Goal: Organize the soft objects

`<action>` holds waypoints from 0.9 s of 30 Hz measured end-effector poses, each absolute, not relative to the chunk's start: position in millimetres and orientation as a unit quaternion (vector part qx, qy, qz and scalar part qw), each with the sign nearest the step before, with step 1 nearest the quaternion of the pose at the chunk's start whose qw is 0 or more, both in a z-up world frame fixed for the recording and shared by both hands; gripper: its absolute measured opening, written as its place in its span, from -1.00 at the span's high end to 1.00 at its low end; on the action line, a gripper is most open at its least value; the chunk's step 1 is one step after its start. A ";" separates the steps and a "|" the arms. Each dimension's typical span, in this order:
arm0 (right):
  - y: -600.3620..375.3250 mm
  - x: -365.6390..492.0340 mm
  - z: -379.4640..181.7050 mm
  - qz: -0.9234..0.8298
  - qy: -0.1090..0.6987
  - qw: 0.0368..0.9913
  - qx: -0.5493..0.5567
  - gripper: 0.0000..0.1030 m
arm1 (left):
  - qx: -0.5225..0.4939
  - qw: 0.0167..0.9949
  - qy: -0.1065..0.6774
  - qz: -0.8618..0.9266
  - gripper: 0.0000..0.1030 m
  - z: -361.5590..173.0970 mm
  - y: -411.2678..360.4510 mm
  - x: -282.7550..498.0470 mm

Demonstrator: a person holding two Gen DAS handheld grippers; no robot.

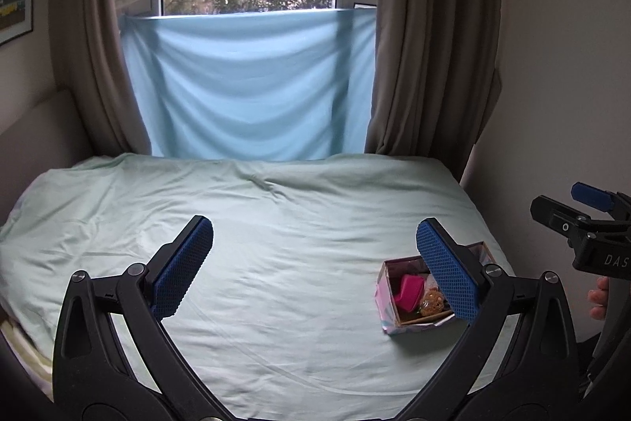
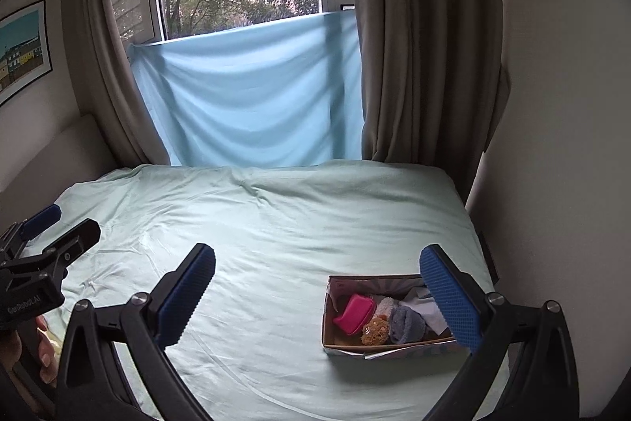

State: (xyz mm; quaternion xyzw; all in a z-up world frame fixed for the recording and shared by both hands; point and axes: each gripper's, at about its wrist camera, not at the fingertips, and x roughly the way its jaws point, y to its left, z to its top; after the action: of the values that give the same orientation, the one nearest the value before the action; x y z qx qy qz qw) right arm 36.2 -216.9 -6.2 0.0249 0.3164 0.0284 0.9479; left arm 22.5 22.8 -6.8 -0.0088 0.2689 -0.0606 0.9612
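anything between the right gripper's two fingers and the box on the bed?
Nothing but bare, wrinkled green sheet. In the right wrist view the right gripper is wide open, and the box of soft items sits low right, partly behind its right finger.

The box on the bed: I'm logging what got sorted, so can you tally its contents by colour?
In the box, as far as the right wrist view shows:
Pink: 1, pouch
Orange-brown: 1, fuzzy toy
Grey-blue: 1, rolled cloth
White: 1, fluffy piece
Pale blue: 1, crumpled cloth
Total: 5; anything underneath is hidden.
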 end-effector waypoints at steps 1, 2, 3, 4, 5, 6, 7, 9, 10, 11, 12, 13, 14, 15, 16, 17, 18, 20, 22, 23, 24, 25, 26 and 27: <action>-216.9 35.7 -5.2 0.026 0.315 0.948 0.026 -1.00 | -0.010 0.962 0.268 -0.061 -0.99 -7.1 23.3 22.1; -216.3 34.5 -3.5 0.024 0.313 0.949 0.026 -1.00 | -0.010 0.962 0.267 -0.062 -0.99 -8.0 24.3 22.0; -215.8 34.0 -2.6 0.021 0.311 0.950 0.024 -1.00 | -0.010 0.962 0.267 -0.062 -0.99 -8.5 25.1 21.5; -215.2 33.4 -2.0 0.019 0.309 0.950 0.023 -1.00 | -0.011 0.962 0.267 -0.061 -0.99 -8.6 25.5 21.4; -214.6 33.0 -1.4 0.018 0.308 0.951 0.022 -1.00 | -0.012 0.962 0.266 -0.062 -0.99 -8.3 25.9 21.1; -214.0 32.6 -1.1 0.017 0.307 0.951 0.022 -1.00 | -0.013 0.962 0.265 -0.063 -0.99 -7.5 25.1 21.3; -213.2 31.7 -0.5 0.016 0.306 0.952 0.020 -1.00 | -0.013 0.962 0.264 -0.063 -0.99 -7.1 25.0 21.1; -211.6 30.3 -0.2 0.013 0.304 0.952 0.018 -1.00 | -0.011 0.963 0.261 -0.063 -0.99 -6.5 23.6 19.8; -210.8 29.9 0.5 0.012 0.303 0.953 0.017 -1.00 | -0.010 0.964 0.260 -0.063 -0.99 -6.2 22.9 19.3; -210.4 29.5 0.8 0.010 0.302 0.953 0.015 -1.00 | -0.008 0.964 0.258 -0.062 -0.99 -5.6 22.3 18.7; -209.5 29.1 1.1 0.009 0.300 0.954 0.014 -1.00 | -0.008 0.964 0.258 -0.063 -0.99 -5.4 21.9 18.5; -208.7 29.0 1.2 0.009 0.300 0.954 0.015 -1.00 | -0.007 0.964 0.257 -0.063 -0.99 -5.2 21.7 18.3; -209.2 28.3 2.0 0.009 0.299 0.954 0.018 -1.00 | -0.008 0.965 0.256 -0.063 -0.99 -4.9 21.5 18.0; -209.3 28.1 2.4 0.009 0.299 0.954 0.019 -1.00 | -0.008 0.965 0.255 -0.063 -0.99 -4.8 21.4 17.8; -209.1 27.7 2.7 0.008 0.298 0.954 0.019 -1.00 | -0.008 0.965 0.255 -0.063 -0.99 -4.7 21.2 17.6; -208.8 27.3 2.9 0.007 0.297 0.955 0.018 -1.00 | -0.008 0.965 0.254 -0.062 -0.99 -4.6 21.0 17.3; -208.3 26.9 3.7 0.007 0.296 0.955 0.018 -1.00 | -0.008 0.966 0.253 -0.062 -0.99 -4.6 20.7 16.7; -207.8 26.3 4.6 0.006 0.294 0.955 0.018 -1.00 | -0.008 0.966 0.252 -0.060 -0.99 -4.4 21.1 15.7; -207.9 26.4 6.0 0.005 0.292 0.956 0.019 -1.00 | -0.009 0.966 0.250 -0.060 -0.99 -3.8 21.5 15.5; -207.8 26.4 6.9 0.004 0.292 0.956 0.019 -1.00 | -0.009 0.966 0.250 -0.060 -0.99 -3.9 21.5 15.2; -207.9 26.2 7.3 0.004 0.292 0.956 0.020 -1.00 | -0.009 0.967 0.249 -0.059 -0.99 -3.8 21.4 14.8; -208.3 25.7 7.8 0.003 0.290 0.957 0.020 -1.00 | -0.008 0.967 0.247 -0.058 -0.99 -4.1 21.1 14.3; -208.4 25.4 8.0 0.001 0.289 0.957 0.020 -1.00 | -0.008 0.968 0.246 -0.057 -0.99 -3.5 21.2 13.7; -208.9 25.0 8.3 0.001 0.288 0.957 0.020 -1.00 | -0.008 0.968 0.246 -0.057 -0.99 -3.4 21.3 13.7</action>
State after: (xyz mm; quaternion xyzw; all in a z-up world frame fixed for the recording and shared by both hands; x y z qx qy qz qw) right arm 25.0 -208.9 8.3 0.0204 0.2884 0.0012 0.9573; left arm 13.7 21.3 -3.4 -0.0083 0.2460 -0.0568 0.9676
